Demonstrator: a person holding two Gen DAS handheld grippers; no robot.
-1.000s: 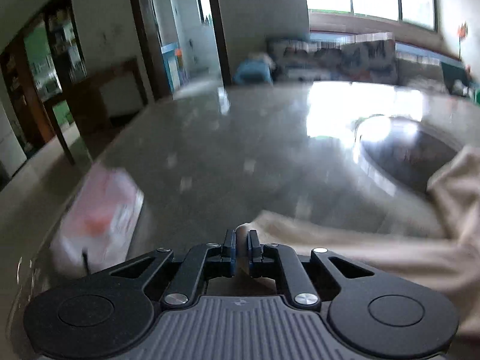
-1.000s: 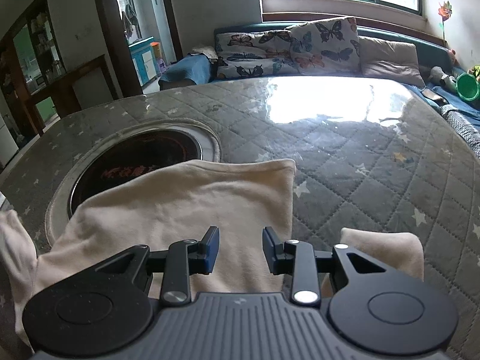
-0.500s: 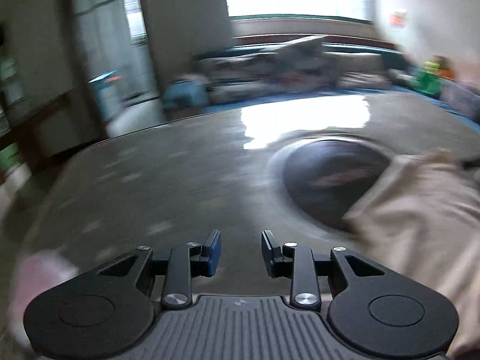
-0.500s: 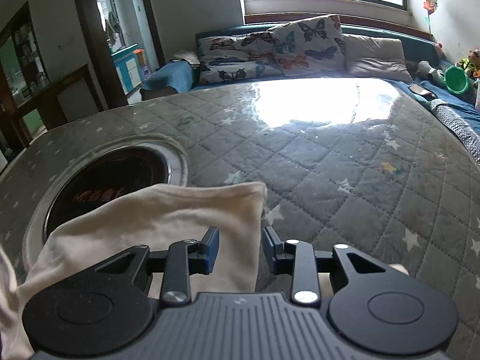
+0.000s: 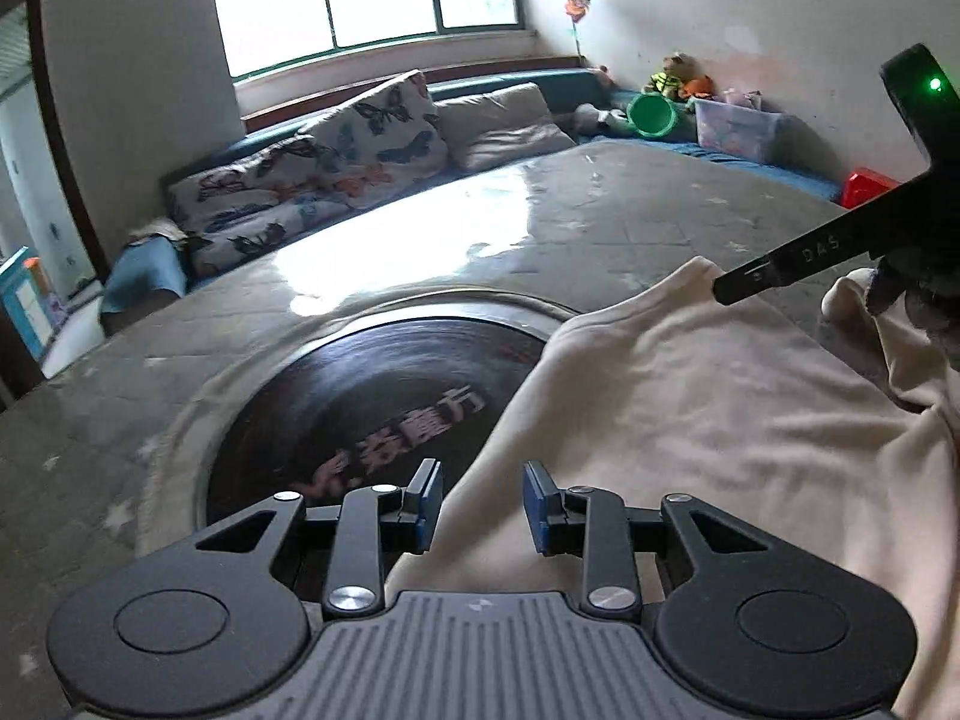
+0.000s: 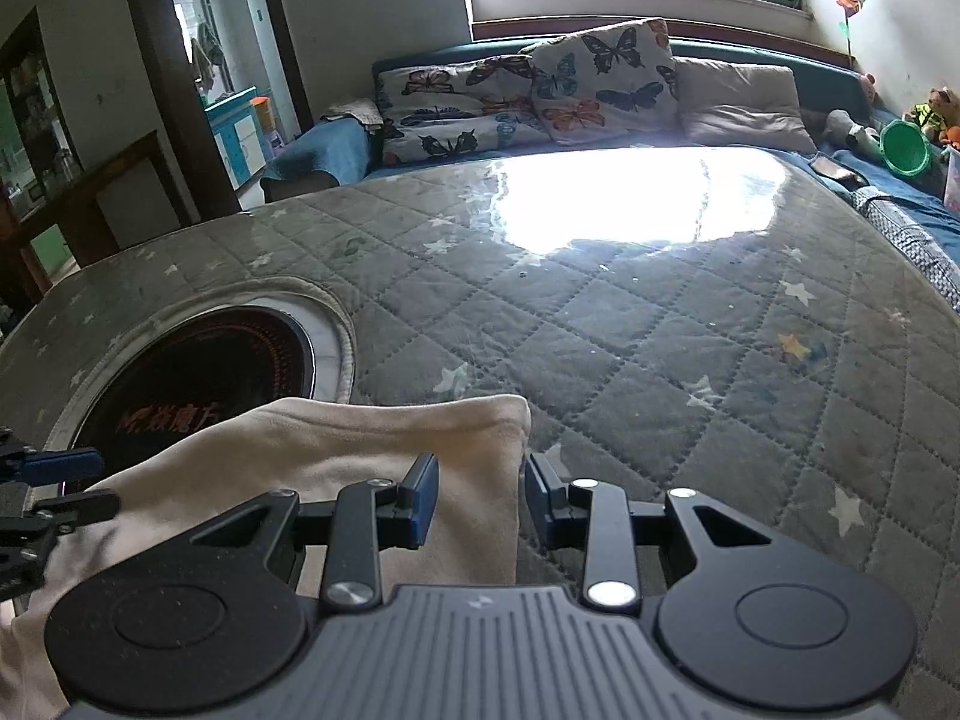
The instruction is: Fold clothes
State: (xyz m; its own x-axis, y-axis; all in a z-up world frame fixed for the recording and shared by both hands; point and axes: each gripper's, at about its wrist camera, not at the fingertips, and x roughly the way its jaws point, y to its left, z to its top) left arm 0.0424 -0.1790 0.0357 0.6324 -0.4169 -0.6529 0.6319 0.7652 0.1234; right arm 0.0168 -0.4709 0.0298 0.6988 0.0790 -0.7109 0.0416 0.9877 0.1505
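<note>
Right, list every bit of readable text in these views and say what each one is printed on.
"装魔方": red characters on the dark round plate set into the table; a character before them is too blurred to read.
"DAS": pale marking on the right gripper's finger, seen from the left wrist; the last sign may be a 5.
The same plate lettering in the right wrist view is too blurred to read.
Nothing legible on the beige garment.

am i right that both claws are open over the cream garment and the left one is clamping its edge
Not quite. The left claw is open too, gripping nothing; the left wrist view shows its jaws apart above the cream garment. The right claw is open over it as well.
</note>
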